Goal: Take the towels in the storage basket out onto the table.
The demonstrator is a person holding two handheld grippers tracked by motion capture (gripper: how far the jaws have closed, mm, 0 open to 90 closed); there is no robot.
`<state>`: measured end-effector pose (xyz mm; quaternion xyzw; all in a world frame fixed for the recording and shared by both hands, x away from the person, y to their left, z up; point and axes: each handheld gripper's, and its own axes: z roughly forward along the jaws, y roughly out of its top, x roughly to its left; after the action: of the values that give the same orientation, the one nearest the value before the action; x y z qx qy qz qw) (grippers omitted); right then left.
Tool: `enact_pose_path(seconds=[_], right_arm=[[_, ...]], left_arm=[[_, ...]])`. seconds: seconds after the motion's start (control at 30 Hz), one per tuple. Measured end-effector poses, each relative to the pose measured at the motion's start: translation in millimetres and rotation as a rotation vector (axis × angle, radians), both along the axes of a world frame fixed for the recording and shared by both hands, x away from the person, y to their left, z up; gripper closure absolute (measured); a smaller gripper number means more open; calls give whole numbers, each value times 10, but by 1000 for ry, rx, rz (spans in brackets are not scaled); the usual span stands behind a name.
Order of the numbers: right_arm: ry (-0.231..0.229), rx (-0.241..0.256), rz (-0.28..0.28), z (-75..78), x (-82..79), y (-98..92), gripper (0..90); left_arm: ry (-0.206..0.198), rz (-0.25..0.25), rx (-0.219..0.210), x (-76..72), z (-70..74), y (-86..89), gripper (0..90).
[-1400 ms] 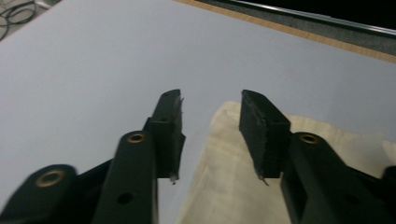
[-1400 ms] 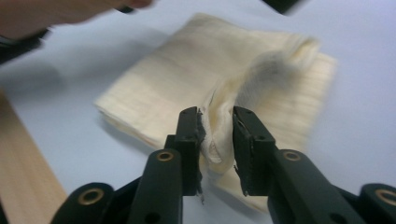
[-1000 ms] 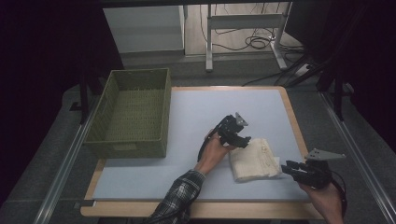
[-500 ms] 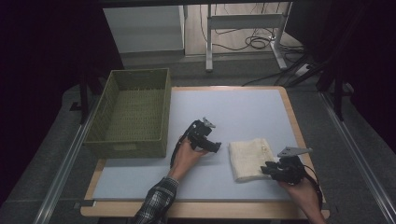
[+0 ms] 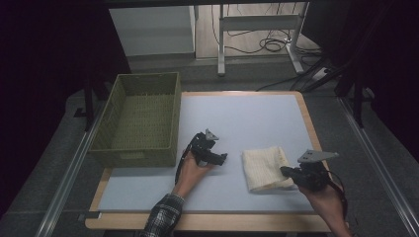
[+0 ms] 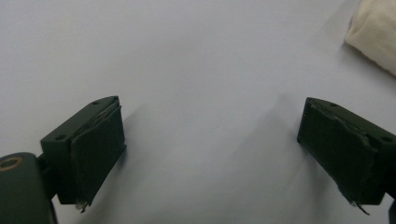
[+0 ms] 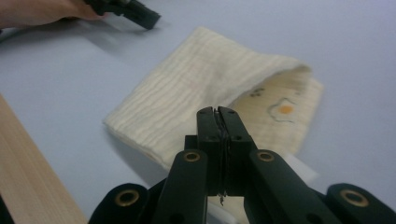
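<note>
On the counter (image 5: 247, 118), near its front right, lies the folded cream cloth (image 5: 264, 168). My right gripper (image 5: 289, 172) sits at the cloth's right edge, jaws pressed together; whether any fabric is pinched between them I cannot tell. My left gripper (image 5: 220, 154) hovers left of the cloth, apart from it, jaws spread wide over bare counter beside the green basket (image 5: 141, 148).

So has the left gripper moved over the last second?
Yes. The left gripper has drawn back from the folded cloth toward the green basket, and nearer the person's edge of the table.
</note>
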<state>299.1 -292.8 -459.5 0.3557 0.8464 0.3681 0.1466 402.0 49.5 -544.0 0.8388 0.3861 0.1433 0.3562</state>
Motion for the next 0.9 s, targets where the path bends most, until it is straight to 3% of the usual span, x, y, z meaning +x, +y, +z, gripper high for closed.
enact_pose_path(seconds=[0.13,0.3,0.43,0.53,0.57,0.67,0.73,0.9], right_arm=[[20,-9,-40,-8,5,-141,883],[71,-29,-80,-236,36,-260,882],[85,-46,-95,-388,63,-302,873],[77,-50,-108,-440,66,-303,726],[79,-61,-118,-451,69,-297,718],[85,-47,-120,-477,82,-302,741],[92,-37,-114,-477,73,-294,839],[57,-49,-109,-366,44,-268,842]], left_arm=[[-3,0,0,0,-2,-1,75],[-3,1,1,0,-3,-1,75],[-4,1,2,-1,-3,-1,75],[-4,1,2,-1,-3,-1,75],[-5,1,3,-2,-3,-1,75],[-5,1,3,-2,-3,-1,75],[-5,1,3,-2,-3,-1,76],[-6,1,4,-2,-3,-1,76]])
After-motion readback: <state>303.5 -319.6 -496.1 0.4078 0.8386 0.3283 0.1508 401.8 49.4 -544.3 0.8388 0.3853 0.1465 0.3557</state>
